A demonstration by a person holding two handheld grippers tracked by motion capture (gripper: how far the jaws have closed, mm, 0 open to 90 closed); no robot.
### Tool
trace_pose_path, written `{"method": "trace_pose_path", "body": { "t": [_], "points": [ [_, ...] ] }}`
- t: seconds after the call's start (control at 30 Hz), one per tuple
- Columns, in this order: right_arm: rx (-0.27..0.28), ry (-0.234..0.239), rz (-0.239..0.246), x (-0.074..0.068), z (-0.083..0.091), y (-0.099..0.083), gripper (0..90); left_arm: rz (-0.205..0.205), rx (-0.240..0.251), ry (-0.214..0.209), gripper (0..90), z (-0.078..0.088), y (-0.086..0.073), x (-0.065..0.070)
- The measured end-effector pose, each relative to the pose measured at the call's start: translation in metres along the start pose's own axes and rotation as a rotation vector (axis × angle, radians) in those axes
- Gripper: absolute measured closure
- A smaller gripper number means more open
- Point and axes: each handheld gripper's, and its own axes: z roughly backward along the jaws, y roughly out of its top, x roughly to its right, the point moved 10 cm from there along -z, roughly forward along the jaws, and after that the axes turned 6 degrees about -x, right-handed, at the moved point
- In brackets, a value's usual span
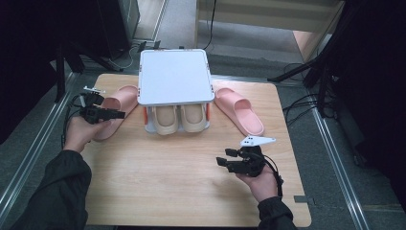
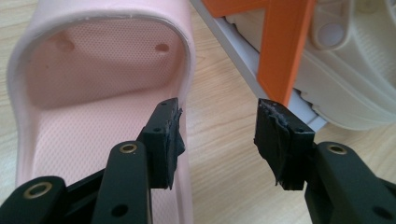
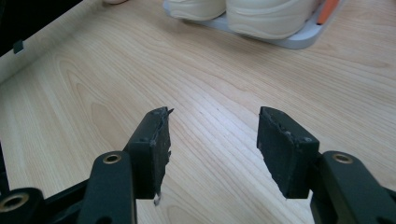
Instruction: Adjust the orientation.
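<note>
The left gripper (image 1: 114, 114) sits over the pink slipper (image 1: 115, 109) near the worktop's (image 1: 182, 191) left edge, one jaw inside the slipper's rim, the other outside — spread apart, not yet pinching, seemingly lined up to take that side wall. Just beside it the rack's (image 1: 175, 76) orange post (image 2: 282, 46) and the beige shoes (image 1: 179, 119) crowd the outer jaw. The right gripper (image 1: 222, 161) waits near the front right, jaws apart and empty. A second pink slipper (image 1: 239, 111) lies toward the right edge.
</note>
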Motion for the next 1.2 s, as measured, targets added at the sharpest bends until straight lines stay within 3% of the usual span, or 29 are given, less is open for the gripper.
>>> {"method": "trace_pose_path", "body": {
  "t": [0.23, 0.53, 0.63, 0.77, 0.83, 0.93, 1.07, 1.2],
  "points": [
    [0.017, -0.047, -0.019, 0.006, 0.008, -0.005, 45.8, 0.006, -0.005, 0.013, 51.2, -0.013, 0.003, -0.007],
    [0.023, -0.070, -0.038, 0.012, 0.013, -0.009, 46.1, 0.004, 0.011, 0.037, 62.4, -0.019, 0.008, -0.015],
    [0.018, -0.069, -0.045, 0.011, 0.013, -0.010, 46.2, 0.021, 0.011, 0.031, 67.4, -0.020, 0.009, -0.017],
    [0.016, -0.056, -0.049, 0.009, 0.012, -0.011, 47.4, 0.041, 0.015, 0.034, 73.2, -0.019, 0.009, -0.019],
    [0.019, -0.050, -0.050, 0.007, 0.012, -0.010, 47.3, 0.032, 0.015, 0.039, 75.9, -0.018, 0.009, -0.019],
    [0.016, -0.048, -0.051, 0.007, 0.010, -0.010, 46.8, -0.003, 0.013, 0.083, 81.5, -0.015, 0.011, -0.018],
    [0.018, -0.049, -0.058, 0.008, 0.010, -0.010, 46.7, 0.008, 0.010, 0.105, 83.6, -0.011, 0.013, -0.018],
    [0.030, -0.041, -0.063, 0.006, 0.013, -0.008, 46.7, 0.050, 0.060, 0.089, 85.5, 0.001, 0.018, -0.020]
  ]
}}
